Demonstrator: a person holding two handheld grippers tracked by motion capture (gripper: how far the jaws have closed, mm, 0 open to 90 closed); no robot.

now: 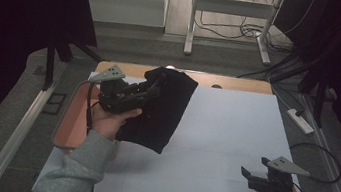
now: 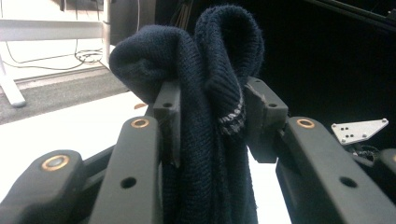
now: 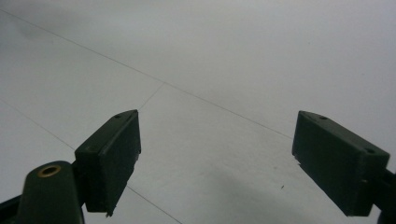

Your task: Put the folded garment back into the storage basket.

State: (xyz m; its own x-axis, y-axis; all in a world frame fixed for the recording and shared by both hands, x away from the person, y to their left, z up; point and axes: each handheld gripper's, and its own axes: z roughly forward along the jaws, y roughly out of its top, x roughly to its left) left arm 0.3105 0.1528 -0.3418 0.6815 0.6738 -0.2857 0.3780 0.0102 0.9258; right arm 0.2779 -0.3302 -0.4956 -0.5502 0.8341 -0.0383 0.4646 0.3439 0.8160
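Item one, my left claw [image 1: 152, 87]: raised above the left part of the desk, jaws pressed onto a bunched fold of the dark knit garment [image 1: 164, 110], pinching it firmly between the pads; in the left gripper view the navy knit [image 2: 210, 93] bulges over and above both jaws, with a pale stitched band showing near the right pad. Item two, the garment itself: lifted, its bulk hanging from my left claw down toward the white desk surface [image 1: 233, 135], the lower corner close to or just brushing the sheet; I cannot tell which. Handling, by my judgement: soft, limp and light, no stiffness at all, so it sags and folds wherever it is not supported; the ribbed knit gives good friction and is unlikely to slip, and nothing about it is fragile, though a loose loop could snag on a jaw edge. Best purchase: a hem, cuff or thick folded edge, taken deep between the pads rather than by a single thin layer. Item three, my right claw [image 1: 254, 174]: low at the right near corner of the desk, jaws spread wide and holding nothing, with bare white sheet [image 3: 210, 93] between them, well apart from the garment. Item four, an orange-brown tray [image 1: 72, 117]: at the left edge of the desk, below my left hand.
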